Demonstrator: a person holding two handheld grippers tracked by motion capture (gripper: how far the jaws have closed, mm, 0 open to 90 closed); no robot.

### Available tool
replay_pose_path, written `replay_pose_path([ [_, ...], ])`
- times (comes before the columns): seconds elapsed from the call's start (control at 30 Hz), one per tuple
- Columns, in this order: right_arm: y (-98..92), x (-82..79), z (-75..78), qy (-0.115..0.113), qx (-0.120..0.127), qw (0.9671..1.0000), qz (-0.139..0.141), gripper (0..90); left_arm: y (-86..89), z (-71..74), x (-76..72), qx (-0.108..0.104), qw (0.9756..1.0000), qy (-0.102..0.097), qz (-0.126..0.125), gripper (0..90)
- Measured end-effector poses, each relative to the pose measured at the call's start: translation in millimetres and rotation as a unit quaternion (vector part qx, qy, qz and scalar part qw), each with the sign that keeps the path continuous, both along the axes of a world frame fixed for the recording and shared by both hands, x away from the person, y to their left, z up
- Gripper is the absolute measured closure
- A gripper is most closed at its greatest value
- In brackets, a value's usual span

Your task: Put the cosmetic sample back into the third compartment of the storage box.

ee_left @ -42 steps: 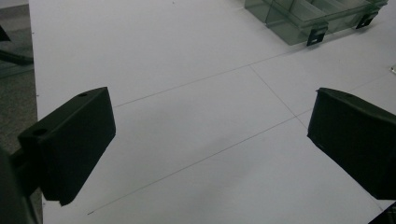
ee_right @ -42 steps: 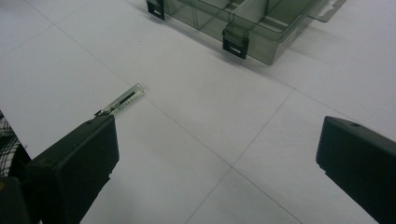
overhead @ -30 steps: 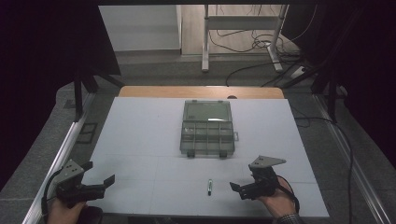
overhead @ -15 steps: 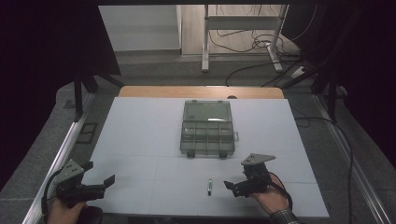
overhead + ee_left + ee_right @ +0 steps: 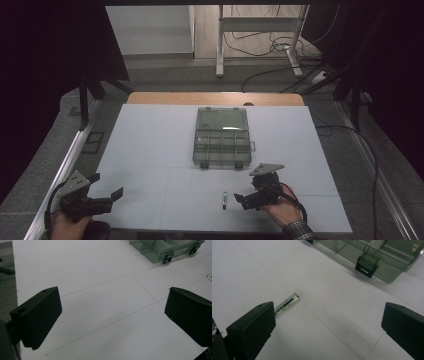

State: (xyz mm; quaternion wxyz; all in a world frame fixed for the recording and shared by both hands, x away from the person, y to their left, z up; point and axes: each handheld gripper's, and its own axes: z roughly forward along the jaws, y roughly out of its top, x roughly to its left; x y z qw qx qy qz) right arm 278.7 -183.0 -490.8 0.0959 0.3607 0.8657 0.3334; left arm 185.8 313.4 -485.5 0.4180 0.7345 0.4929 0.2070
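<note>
A clear compartment box lies on the white table, its lid folded back toward the far edge. Its black latches face me. A small clear bar with black print lies flat nearer me. My right gripper hovers just right of that bar, open and holding nothing. In the right gripper view the bar lies by the left jaw, and the right gripper spans bare table. My left gripper is open at the near left corner. In its own view the left gripper is over bare table, with the box far off.
The white table sheet carries thin ruled lines. A wooden strip borders its far edge. Metal rails run along both sides, and cables and a desk leg stand on the floor beyond.
My right gripper has moved left and a little nearer, closing in on the small bar. The left gripper has hardly moved.
</note>
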Motion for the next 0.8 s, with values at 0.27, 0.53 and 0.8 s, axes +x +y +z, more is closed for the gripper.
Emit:
replay_pose_path([
  [0.27,13.9,1.9,-1.1,0.015,-0.018,0.9997,0.003,0.0,-0.3,0.1,0.1,0.003,1.0000,0.000,-0.003,1.5],
  [0.53,31.3,5.2,-6.9,0.027,-0.044,0.9986,0.008,7.6,-0.6,-0.1,0.4,0.003,1.0000,0.000,-0.004,1.5],
  [0.8,51.6,0.3,-12.0,0.040,-0.059,0.9963,0.048,34.9,-0.8,-0.1,0.4,0.004,1.0000,0.000,-0.006,1.6],
])
